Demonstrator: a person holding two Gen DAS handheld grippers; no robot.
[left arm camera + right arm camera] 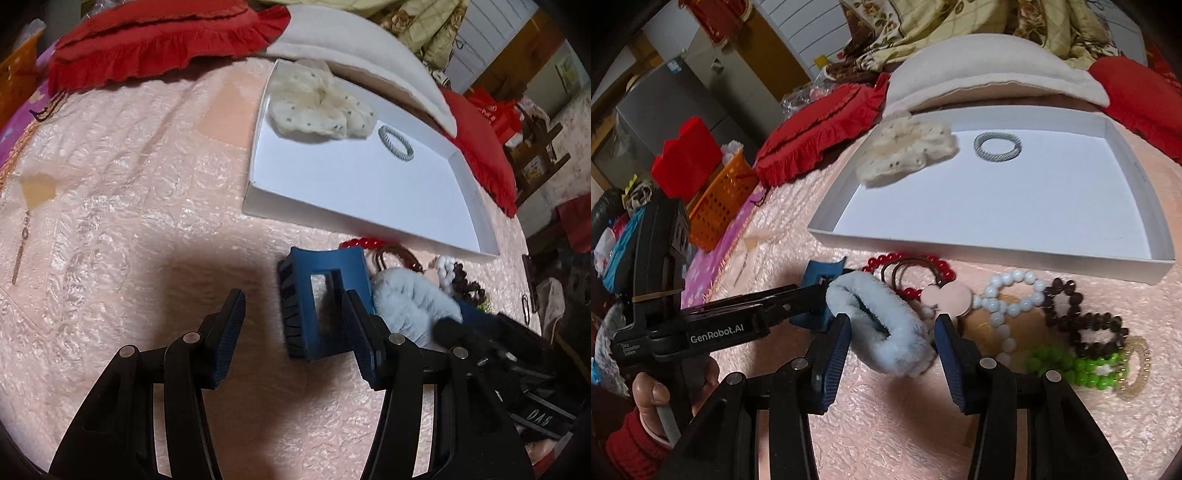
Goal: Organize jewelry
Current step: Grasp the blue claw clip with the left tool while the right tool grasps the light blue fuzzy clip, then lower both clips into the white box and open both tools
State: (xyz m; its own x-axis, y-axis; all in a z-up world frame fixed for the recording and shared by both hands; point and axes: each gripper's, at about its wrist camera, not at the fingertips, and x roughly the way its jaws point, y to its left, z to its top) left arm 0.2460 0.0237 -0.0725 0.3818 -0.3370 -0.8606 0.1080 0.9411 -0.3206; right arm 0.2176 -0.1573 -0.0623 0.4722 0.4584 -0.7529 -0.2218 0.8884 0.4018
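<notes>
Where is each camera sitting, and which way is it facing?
Left wrist: on the left claw, facing forward over its fingers at the blue hair clip and white tray.
Right wrist: on the right claw, facing the fluffy blue scrunchie; the left hand shows.
Shared: tray, clip, scrunchie, silver bangle.

Red frilled cushion (pixel 820 129), cream pillow (pixel 990 66), orange basket (pixel 720 199) beside pink bedspread (pixel 129 184).

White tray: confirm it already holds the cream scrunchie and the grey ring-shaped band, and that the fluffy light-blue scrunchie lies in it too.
Not quite. The white tray holds the cream scrunchie and the grey band, but the light-blue scrunchie lies outside it on the pink bedspread, between the open fingers of the right gripper. The right wrist view shows this.
</notes>
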